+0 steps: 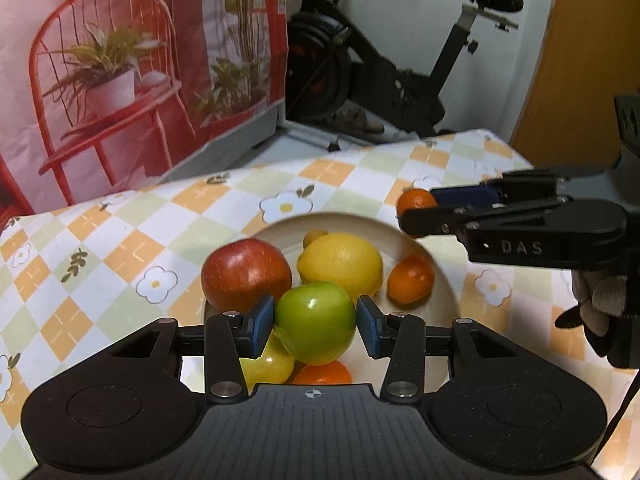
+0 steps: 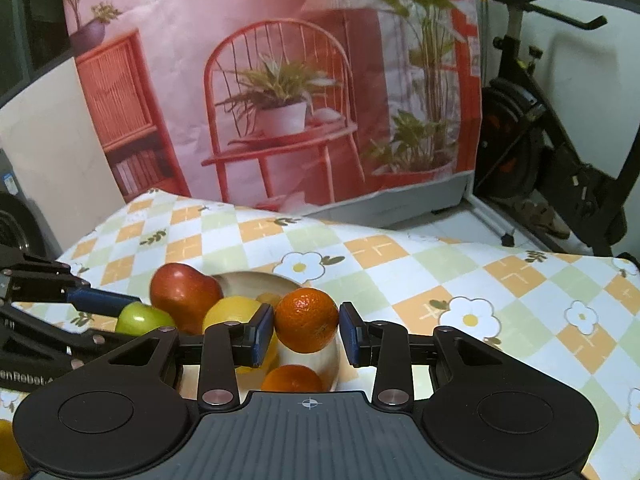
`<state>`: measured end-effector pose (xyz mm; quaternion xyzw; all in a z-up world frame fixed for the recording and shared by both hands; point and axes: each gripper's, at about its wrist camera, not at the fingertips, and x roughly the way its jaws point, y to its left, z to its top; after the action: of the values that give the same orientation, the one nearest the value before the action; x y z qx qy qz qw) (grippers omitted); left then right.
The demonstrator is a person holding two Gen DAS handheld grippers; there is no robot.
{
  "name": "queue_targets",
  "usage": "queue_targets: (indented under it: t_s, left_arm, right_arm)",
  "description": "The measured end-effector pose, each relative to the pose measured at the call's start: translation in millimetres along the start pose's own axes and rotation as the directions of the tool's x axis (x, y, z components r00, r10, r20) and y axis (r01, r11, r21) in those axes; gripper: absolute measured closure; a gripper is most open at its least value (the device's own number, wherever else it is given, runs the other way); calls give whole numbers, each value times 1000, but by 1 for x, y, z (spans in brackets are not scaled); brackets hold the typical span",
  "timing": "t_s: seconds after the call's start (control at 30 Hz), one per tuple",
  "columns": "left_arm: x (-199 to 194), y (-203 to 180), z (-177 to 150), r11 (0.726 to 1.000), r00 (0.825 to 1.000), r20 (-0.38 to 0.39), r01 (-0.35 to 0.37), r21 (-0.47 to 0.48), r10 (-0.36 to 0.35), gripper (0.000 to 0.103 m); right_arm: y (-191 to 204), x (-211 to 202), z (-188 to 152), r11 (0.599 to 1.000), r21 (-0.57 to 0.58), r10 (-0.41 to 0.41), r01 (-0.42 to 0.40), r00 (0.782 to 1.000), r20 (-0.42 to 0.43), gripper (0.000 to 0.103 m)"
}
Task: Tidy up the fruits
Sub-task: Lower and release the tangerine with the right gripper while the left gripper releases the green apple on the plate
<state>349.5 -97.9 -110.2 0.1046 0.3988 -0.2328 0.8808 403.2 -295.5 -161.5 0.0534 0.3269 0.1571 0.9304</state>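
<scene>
Left wrist view: the left tongs (image 1: pixel 316 326) are clamped on a green apple (image 1: pixel 316 322), one blue pad pressing each side, and the apple sits above the near part of a cream plate (image 1: pixel 444 280). On the plate, a red apple (image 1: pixel 246 274) lies at 10 o'clock from the green apple, a lemon (image 1: pixel 340 266) at 12 o'clock and a mandarin (image 1: pixel 411 279) at 2 o'clock. A pale yellow fruit (image 1: pixel 267 364) shows at 7 o'clock under the green apple, and part of another orange fruit (image 1: pixel 324 373) at 6 o'clock. The plate rests on a table (image 1: pixel 120 248) covered with a checked, flowered cloth. At 3 o'clock in the frame the right tongs (image 1: pixel 418 211) enter from the side, gripping a second mandarin (image 1: pixel 416 202) above the plate's far right rim.

Right wrist view: the right tongs (image 2: pixel 306 328) are closed on the mandarin (image 2: pixel 306 320), which both pads touch. Below it, at 6 o'clock, lies an orange fruit (image 2: pixel 292 378) on the plate (image 2: pixel 248 280). The lemon (image 2: pixel 232 312) lies at 9 o'clock from the held mandarin and the red apple (image 2: pixel 184 292) at 10 o'clock. Further out at 9 o'clock, the left tongs (image 2: pixel 132 314) hold the green apple (image 2: pixel 142 320).
</scene>
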Motion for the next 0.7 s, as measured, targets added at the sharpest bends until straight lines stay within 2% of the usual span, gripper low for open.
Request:
queue_targets:
  t_s: [0.37,0.7]
  left_arm:
    - [17,-9,0,997,999,-27,-25,71,27,56]
    - [25,-11,-1,997,999,-40,-21,80,24,56]
  right_arm:
    - [-7,32,-1,999,31,12,-11,1000,-27,70]
    - [-10,44,1,996,76,40,-38,999,-25,68]
